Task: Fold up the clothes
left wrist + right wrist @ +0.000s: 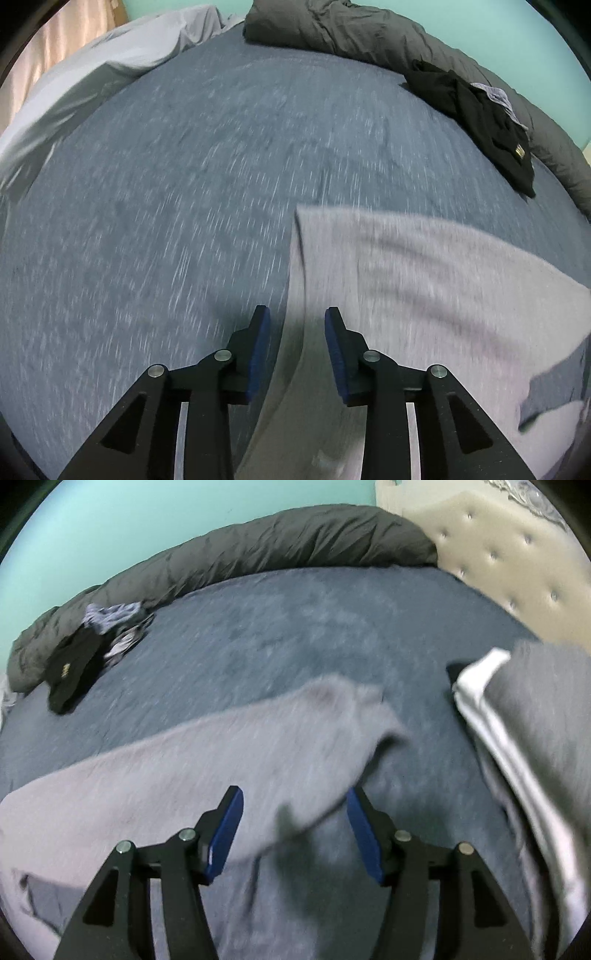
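On the bed (166,221), whose blue sheet takes up most of both views, a grey garment (424,280) lies spread near the front edge, where both grippers can reach it. That placement looks deliberate: the open sheet gives flat room for folding. Both pictures are smeared by motion, so whether the garment rests flat or is partly lifted cannot be told.

A dark duvet (258,550) is rolled along the far side against the wall, seemingly pushed clear. Against it sits a small heap (74,668) of black and pale clothes, perhaps waiting or already dealt with; the pictures do not settle which.

The left gripper (297,321) stands released, its jaws apart astride the garment's left edge, gripping nothing. The right gripper (295,805) is likewise spread, with the garment's right end lying between or under its blue pads.

Only the left view shows the pale sheet (110,62) bunched at the far left corner. Only the right view shows the tufted headboard (517,568) and a grey-and-white stack (517,731) at the right, which may be folded pieces.
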A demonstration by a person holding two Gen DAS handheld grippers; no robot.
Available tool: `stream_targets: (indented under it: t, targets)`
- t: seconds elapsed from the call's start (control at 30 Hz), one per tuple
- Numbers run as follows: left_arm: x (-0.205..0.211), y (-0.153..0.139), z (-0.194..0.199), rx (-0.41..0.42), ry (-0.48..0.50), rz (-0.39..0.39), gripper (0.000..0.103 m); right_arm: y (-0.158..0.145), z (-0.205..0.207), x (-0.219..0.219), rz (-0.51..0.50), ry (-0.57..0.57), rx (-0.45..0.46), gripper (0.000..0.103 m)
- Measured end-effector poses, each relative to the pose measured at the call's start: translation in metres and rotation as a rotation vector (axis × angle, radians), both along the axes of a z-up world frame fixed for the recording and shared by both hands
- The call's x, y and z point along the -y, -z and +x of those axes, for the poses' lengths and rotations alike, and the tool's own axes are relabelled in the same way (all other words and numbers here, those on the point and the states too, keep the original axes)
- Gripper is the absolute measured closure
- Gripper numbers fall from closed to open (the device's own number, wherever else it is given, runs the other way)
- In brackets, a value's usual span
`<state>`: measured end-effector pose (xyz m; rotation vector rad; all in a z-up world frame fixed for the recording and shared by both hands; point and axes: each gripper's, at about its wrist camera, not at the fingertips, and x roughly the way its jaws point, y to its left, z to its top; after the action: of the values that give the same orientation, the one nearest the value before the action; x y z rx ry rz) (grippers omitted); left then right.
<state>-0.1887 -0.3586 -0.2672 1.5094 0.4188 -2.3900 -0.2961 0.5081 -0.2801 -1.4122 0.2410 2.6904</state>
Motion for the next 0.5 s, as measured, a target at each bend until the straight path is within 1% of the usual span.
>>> stream_targets:
  t: [0.13, 0.23, 0.4, 0.5]
  targets:
    - [-0.005, 0.001, 0.034, 0.02, 0.004, 0.023, 0.064, 0.006, 0.035, 0.005, -0.042, -0.029, 0.046, 0.041]
    - [-0.007, 0.004, 0.062, 0.03, -0.001, 0.043, 0.064, 0.01, 0.069, -0.006, -0.09, -0.017, 0.071, 0.04]
    - [-0.015, 0.011, 0.103, 0.042, -0.005, 0.063, 0.061, 0.012, 0.121, -0.025, -0.113, 0.009, 0.085, 0.039]
    - [-0.017, 0.013, 0.121, 0.04, -0.024, 0.083, 0.06, 0.011, 0.146, -0.03, -0.095, -0.008, 0.11, 0.039]
